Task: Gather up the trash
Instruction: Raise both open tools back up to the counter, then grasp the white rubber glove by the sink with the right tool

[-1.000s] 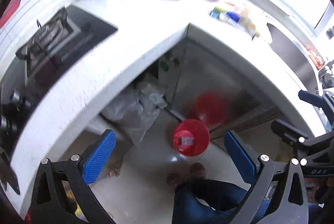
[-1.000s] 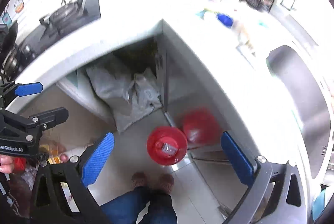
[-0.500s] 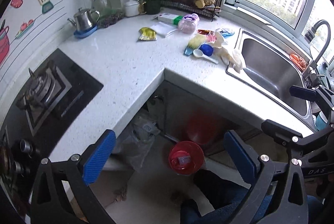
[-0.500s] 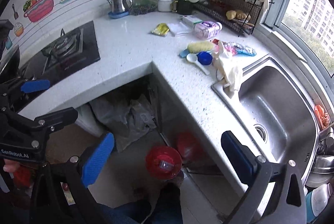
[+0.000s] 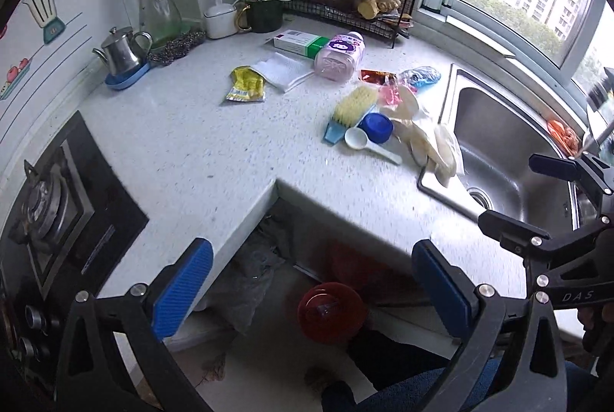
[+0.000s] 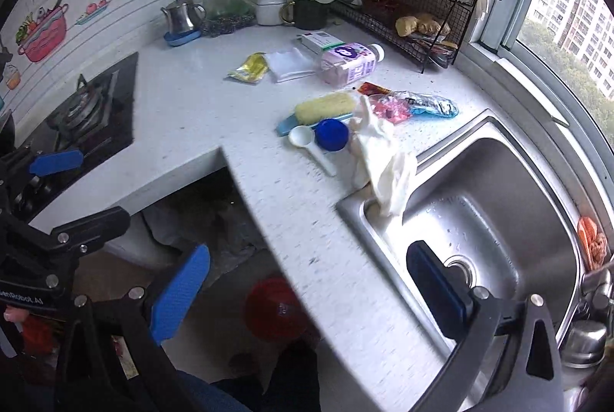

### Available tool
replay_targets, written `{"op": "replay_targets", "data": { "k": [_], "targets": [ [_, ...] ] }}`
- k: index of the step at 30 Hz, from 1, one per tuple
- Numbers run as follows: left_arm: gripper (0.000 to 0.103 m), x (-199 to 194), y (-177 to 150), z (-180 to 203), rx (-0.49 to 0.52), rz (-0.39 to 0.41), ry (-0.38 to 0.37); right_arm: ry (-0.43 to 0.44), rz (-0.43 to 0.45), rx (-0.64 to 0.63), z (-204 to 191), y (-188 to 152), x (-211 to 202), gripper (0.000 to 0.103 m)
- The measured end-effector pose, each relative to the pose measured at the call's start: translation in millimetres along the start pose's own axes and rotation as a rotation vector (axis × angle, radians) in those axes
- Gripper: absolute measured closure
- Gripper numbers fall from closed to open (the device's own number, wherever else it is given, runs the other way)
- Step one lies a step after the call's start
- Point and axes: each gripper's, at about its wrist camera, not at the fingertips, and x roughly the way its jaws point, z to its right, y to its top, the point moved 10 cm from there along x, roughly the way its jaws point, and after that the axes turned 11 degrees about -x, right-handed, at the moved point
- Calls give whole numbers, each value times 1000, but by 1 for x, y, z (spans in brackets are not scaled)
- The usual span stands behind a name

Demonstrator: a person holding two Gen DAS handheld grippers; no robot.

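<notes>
Both your left gripper point(image 5: 311, 293) and right gripper point(image 6: 307, 297) hang wide apart, empty. The yellow wrapper point(image 5: 245, 89) lies flat on the countertop point(image 5: 184, 151); your pads may skid over it.

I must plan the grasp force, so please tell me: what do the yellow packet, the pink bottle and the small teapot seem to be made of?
Yellow packet: probably thin foil or plastic film, glossy and creased flat.
Pink bottle: looks like translucent plastic under a printed label, with a white cap.
Small teapot: probably stainless steel, a shiny grey surface with reflections.
</notes>
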Motion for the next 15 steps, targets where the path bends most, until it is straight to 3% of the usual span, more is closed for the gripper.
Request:
{"op": "replay_targets", "data": {
  "k": [8,15],
  "targets": [
    [0,63,27,22,-69,-111,18,30,-67,-9,58,17,52,1],
    [0,99,39,31,-89,-165,84,92,-100,-90,80,24,103,1]
  ]
}}
